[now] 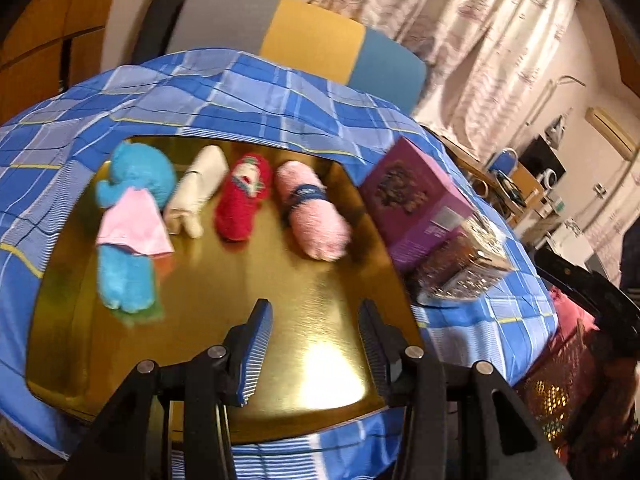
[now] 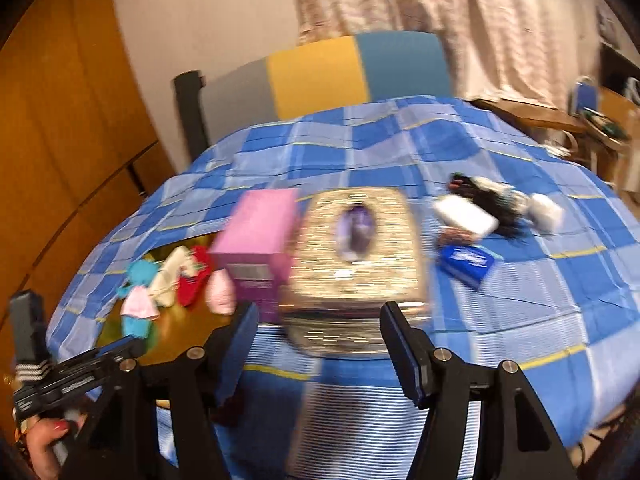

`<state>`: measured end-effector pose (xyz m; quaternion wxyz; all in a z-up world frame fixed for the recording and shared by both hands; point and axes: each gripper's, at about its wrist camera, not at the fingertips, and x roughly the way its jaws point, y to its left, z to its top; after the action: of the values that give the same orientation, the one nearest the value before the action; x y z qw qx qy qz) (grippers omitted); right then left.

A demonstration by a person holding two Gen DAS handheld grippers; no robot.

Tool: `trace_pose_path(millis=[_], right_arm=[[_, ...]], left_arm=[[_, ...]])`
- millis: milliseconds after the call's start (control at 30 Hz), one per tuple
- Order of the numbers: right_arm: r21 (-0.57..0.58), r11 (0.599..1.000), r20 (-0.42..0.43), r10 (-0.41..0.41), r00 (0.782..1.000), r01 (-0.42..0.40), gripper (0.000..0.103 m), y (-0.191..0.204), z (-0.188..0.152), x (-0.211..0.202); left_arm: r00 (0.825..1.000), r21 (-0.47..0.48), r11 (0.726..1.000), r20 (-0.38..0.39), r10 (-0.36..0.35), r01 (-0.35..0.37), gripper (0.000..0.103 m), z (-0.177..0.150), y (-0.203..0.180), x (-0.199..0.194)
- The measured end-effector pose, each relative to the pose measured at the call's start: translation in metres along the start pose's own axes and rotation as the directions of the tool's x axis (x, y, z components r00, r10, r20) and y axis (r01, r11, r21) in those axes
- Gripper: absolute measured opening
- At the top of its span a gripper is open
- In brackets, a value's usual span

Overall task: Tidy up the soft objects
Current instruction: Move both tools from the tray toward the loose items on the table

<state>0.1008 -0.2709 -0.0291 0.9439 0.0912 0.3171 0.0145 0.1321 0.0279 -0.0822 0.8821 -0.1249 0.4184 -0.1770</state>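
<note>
Four soft things lie in a row on a gold tray [image 1: 240,280]: a blue plush toy with a pink cloth [image 1: 132,220], a white roll [image 1: 200,188], a red roll [image 1: 242,200] and a pink roll with a dark band [image 1: 314,216]. My left gripper [image 1: 314,344] hovers over the tray's near part, open with nothing between its fingers. My right gripper [image 2: 320,352] is open and empty over the blue checked cloth [image 2: 520,280], in front of a glittery tissue box [image 2: 356,248]. Beyond it lie a black-and-white soft thing [image 2: 492,200], a white packet [image 2: 466,210] and a blue packet [image 2: 466,262].
A purple box [image 1: 416,200] stands beside the glittery tissue box [image 1: 460,268] to the right of the tray. A grey, yellow and blue chair back [image 2: 324,76] rises behind the table. A red crate [image 1: 560,380] sits low at the right. A hand [image 2: 48,440] holds the left gripper.
</note>
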Motion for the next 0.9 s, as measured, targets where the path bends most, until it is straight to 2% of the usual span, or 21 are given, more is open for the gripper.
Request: trace_pose_path(millis=[200,267,367,467,633,900], right_arm=[[0.089,0.988,-0.017,-0.123,0.992,0.124,0.067,-0.076,0.000,0.009],[0.093,0.977,-0.045,-0.190,0.981,0.193,0.067,-0.105,0.004,0.022],[0.062,0.971,-0.086,-0.224,0.971,0.230,0.068,-0.139,0.016,0.045],[-0.003,0.980,-0.146,-0.195,0.970,0.197,0.072,-0.156,0.030,0.074],[-0.150,0.980,-0.192,-0.161,0.968,0.133,0.073,-0.148,0.045,0.117],[-0.145,0.988,-0.315,-0.100,0.944,0.056,0.074,-0.151,0.056,0.169]], left_arm=[[0.999,0.057,0.998,-0.008,-0.034,0.035,0.045,-0.006,-0.027,0.003],[0.999,0.081,0.996,-0.018,-0.039,0.040,0.045,-0.008,-0.036,0.005],[0.999,0.114,0.992,-0.034,-0.041,0.045,0.045,-0.010,-0.050,0.010],[0.998,0.134,0.990,-0.053,-0.035,0.042,0.045,-0.011,-0.059,0.014],[0.997,0.157,0.987,-0.073,-0.011,0.022,0.045,-0.013,-0.070,0.017],[0.996,0.161,0.987,-0.085,0.011,0.003,0.045,-0.010,-0.081,0.021]])
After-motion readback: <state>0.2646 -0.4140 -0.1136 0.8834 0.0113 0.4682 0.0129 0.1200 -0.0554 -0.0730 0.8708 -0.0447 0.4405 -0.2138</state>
